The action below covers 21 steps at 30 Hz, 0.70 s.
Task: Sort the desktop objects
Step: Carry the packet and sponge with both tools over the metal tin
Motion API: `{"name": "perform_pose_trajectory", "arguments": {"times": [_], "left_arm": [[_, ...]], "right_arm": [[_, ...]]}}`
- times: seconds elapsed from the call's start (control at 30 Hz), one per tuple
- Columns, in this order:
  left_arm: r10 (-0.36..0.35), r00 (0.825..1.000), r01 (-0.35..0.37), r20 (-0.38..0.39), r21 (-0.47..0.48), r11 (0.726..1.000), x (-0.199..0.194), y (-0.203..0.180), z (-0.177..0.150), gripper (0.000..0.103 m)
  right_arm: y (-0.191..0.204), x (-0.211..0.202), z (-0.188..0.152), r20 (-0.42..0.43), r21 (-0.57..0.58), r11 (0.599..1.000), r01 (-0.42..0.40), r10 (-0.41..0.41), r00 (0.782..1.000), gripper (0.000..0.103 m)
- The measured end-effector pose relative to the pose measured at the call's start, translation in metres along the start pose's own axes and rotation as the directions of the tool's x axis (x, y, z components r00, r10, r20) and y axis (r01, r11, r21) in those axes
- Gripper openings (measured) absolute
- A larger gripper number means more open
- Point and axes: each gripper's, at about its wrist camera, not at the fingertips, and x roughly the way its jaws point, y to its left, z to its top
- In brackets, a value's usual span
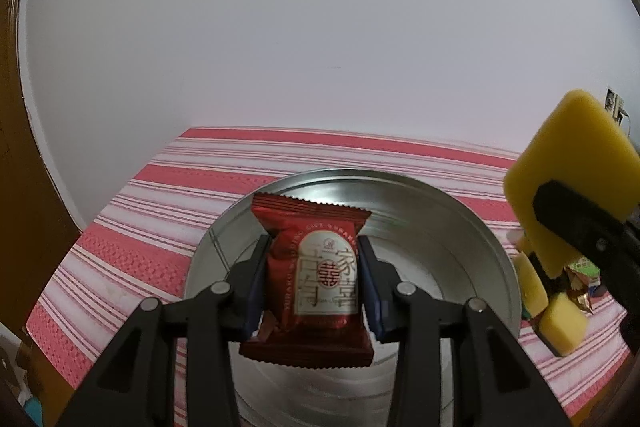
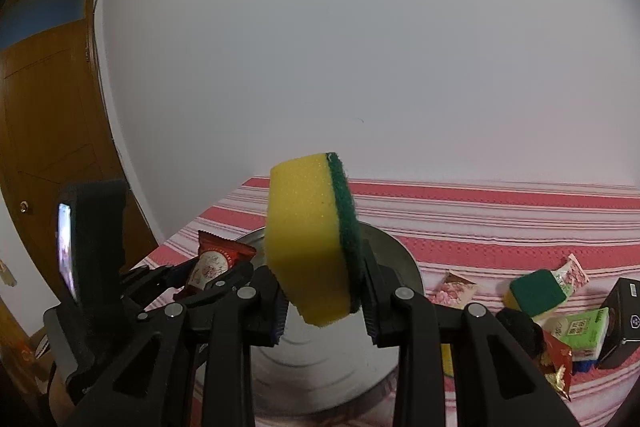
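Observation:
My left gripper (image 1: 314,273) is shut on a red snack packet (image 1: 316,283) and holds it above a round metal tray (image 1: 472,227) on the red-striped tablecloth. My right gripper (image 2: 324,297) is shut on a yellow sponge with a green scouring side (image 2: 308,239) and holds it upright over the same tray (image 2: 396,259). The sponge also shows at the right of the left wrist view (image 1: 572,163). The left gripper with its packet (image 2: 214,263) shows at the left of the right wrist view.
A pile lies on the cloth right of the tray: another sponge (image 2: 534,291), floral packets (image 2: 456,291), a green packet (image 2: 582,331), a black box (image 2: 624,311), a red-gold wrapper (image 2: 556,367). More yellow sponges (image 1: 564,323) show in the left view. A wooden door (image 2: 44,131) stands left.

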Motion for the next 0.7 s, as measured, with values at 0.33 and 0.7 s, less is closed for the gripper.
{"name": "perform_pose_trajectory", "arguments": {"times": [0.33,0.7], "left_arm": [[0.033,0.999,-0.033,-0.026,0.002,0.999,0.022,0.0,0.009,0.04],[0.089,0.994,-0.088,-0.065,0.025,0.996,0.042,-0.002,0.016,0.04]], "right_arm": [[-0.007,0.03,0.006,-0.033,0.05,0.998,0.039,-0.038,0.999,0.033],[-0.014,0.064,0.002,-0.099,0.055,0.996,0.076,-0.071,0.993,0.033]]}}
